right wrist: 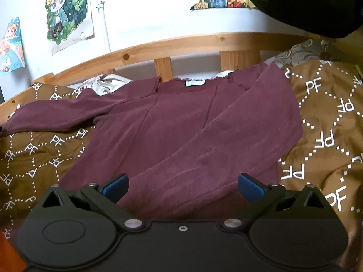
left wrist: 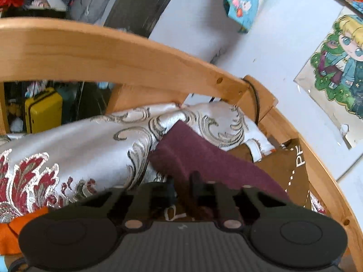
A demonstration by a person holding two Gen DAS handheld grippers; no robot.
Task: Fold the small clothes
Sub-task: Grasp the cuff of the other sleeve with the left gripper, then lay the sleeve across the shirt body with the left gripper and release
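The maroon top (right wrist: 181, 122) is being kept spread on the brown bedspread (right wrist: 322, 117). Its sleeve (left wrist: 204, 158) is being pinched by the left gripper (left wrist: 182, 188); the right gripper (right wrist: 182, 185) is being held wide above the hem.

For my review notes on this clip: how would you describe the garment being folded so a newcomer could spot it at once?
Start at the wooden bed rail below the white wall, then drop to the brown bedspread printed with white PF letters. Spread flat on it is the maroon long-sleeved top, one sleeve folded across its front; it is the only plain, unpatterned fabric there.
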